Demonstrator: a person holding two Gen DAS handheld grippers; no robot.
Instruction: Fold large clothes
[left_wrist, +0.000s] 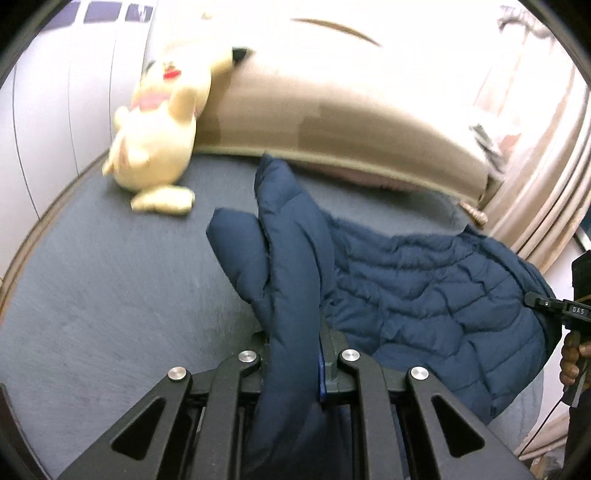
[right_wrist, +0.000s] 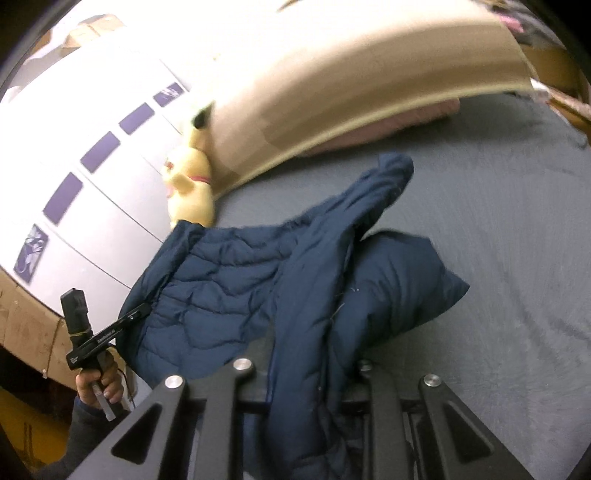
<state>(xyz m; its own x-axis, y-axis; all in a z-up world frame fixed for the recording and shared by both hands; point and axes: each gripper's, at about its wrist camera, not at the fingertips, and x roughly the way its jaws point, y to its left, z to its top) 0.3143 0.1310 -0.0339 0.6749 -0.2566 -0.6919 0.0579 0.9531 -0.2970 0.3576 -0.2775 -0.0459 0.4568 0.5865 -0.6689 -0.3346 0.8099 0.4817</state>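
Left wrist view — left gripper (left_wrist: 293, 354) angled down, clamped on navy jacket (left_wrist: 424, 295), right gripper (right_wrist: 306, 369) likewise (both lifted).

Left tool (left_wrist: 295, 354): matte black linkage arms, 4 round silver pivot screws, triangular cut-outs. Right tool (right_wrist: 303, 369): same build. Handle carries white lettering. Dark sleeve (right_wrist: 83, 417) at wrist.

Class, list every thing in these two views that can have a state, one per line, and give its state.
Jacket: navy, puffy, unfolded, gripped at two spots, rest draped on the bed.
Left tool: shut on the jacket.
Right tool: shut on the jacket.
Stuffed toy: yellow, leaning against the headboard.
Bed: grey sheet, mostly flat.
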